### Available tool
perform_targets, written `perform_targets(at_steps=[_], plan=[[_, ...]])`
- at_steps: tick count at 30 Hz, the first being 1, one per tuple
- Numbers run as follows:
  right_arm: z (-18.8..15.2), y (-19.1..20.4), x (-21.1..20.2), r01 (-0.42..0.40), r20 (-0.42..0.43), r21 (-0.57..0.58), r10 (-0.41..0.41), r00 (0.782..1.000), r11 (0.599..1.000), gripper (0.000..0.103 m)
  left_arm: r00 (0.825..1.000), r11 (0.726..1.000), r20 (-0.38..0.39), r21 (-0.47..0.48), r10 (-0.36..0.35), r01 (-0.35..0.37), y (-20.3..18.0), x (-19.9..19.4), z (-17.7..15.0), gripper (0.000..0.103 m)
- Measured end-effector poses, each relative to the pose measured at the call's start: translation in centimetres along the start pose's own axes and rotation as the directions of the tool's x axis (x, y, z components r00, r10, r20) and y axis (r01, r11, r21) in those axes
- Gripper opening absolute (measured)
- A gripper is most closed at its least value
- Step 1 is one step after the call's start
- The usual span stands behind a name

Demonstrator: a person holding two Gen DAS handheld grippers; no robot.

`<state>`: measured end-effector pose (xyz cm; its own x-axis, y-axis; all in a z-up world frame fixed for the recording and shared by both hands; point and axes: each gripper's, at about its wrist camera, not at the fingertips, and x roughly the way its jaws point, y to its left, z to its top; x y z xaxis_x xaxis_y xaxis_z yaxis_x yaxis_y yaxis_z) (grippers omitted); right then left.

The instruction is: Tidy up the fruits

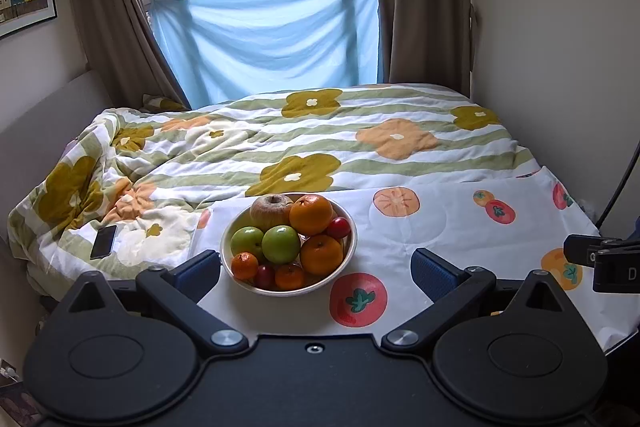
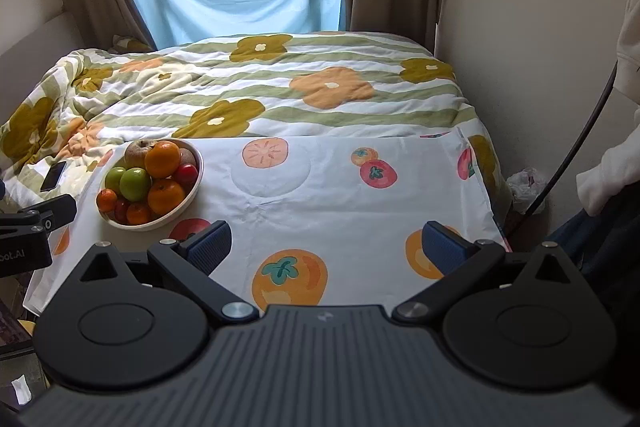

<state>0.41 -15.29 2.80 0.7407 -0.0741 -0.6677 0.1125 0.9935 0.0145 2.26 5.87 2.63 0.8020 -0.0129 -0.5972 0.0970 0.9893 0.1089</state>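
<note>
white bowl (image 1: pixel 347 259) heaped with oranges (image 1: pixel 311 214), green apples (image 1: pixel 281 244) and small red fruits (image 1: pixel 339 227) sits just ahead of my left gripper (image 1: pixel 316 267), between its wide-spread jaws, nothing held. my right gripper (image 2: pixel 326 241) is spread wide too, empty over the fruit-print cloth (image 2: pixel 340 195), the bowl ahead and off to its left. a phone (image 1: pixel 103 241) lies on the flowered quilt (image 1: pixel 360 131), beyond my left jaw.

You have one bowl (image 1: pixel 349 253) of fruit: two green apples (image 1: pixel 281 243), one brown apple (image 1: pixel 271 209), two large oranges (image 1: pixel 311 214), three small tangerines (image 1: pixel 245 265), two small red fruits (image 1: pixel 339 227). One phone (image 1: pixel 103 241) lies far left on the quilt (image 1: pixel 360 131). Two grippers: left (image 1: pixel 316 269), right (image 2: pixel 326 247).
</note>
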Motion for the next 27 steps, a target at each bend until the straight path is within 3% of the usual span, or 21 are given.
perform_targets(at_steps=[27], plan=[[-0.19,0.0,0.06,0.007,-0.005,0.002,-0.007,1.0,1.0,0.103,1.0,1.0,-0.007,0.003,0.01,-0.01,0.11,-0.34,-0.29,0.103]])
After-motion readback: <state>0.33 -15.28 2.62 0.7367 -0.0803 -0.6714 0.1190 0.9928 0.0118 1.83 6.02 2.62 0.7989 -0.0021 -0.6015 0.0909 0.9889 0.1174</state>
